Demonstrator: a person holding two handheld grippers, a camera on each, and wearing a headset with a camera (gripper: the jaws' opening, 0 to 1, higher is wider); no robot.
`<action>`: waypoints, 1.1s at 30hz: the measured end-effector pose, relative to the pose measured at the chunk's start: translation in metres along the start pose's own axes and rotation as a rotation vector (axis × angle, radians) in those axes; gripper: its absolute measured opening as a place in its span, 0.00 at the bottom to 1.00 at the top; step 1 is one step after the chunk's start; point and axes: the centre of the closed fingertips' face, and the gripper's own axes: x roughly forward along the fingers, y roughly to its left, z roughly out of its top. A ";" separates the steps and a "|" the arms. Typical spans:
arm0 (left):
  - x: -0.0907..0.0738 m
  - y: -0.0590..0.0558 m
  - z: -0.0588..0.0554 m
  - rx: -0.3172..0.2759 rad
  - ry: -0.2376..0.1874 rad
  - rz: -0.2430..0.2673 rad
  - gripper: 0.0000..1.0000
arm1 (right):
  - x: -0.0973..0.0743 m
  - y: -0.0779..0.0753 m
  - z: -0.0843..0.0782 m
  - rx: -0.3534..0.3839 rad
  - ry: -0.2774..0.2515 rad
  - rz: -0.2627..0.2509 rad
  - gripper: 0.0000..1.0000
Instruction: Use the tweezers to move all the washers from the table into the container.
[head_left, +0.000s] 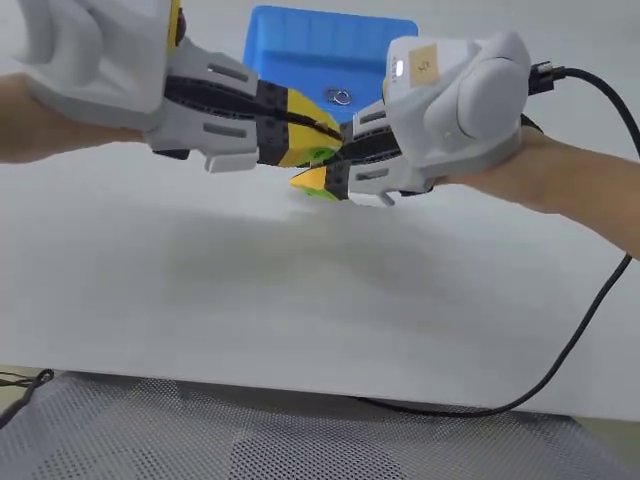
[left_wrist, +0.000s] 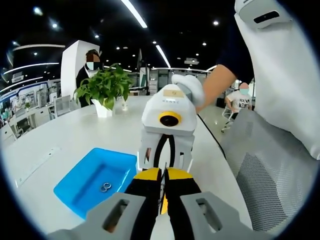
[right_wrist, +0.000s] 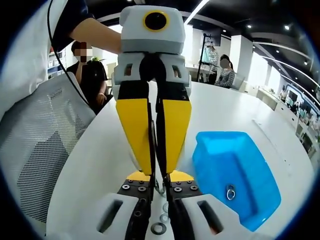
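Washers between right fingers

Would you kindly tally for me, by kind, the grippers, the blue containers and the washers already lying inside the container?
Grippers: 2, the left gripper and the right gripper
Blue container: 1
Washers in the container: 2, lying against each other
Total: 5
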 end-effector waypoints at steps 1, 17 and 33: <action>0.000 -0.001 0.000 -0.007 0.001 -0.005 0.06 | 0.000 0.000 0.000 -0.002 -0.001 0.000 0.10; 0.001 0.000 -0.006 -0.009 0.041 -0.008 0.13 | -0.001 -0.001 0.000 0.010 -0.014 -0.008 0.10; -0.003 0.000 -0.006 -0.026 0.050 0.000 0.20 | -0.002 -0.001 -0.001 0.004 -0.009 -0.010 0.10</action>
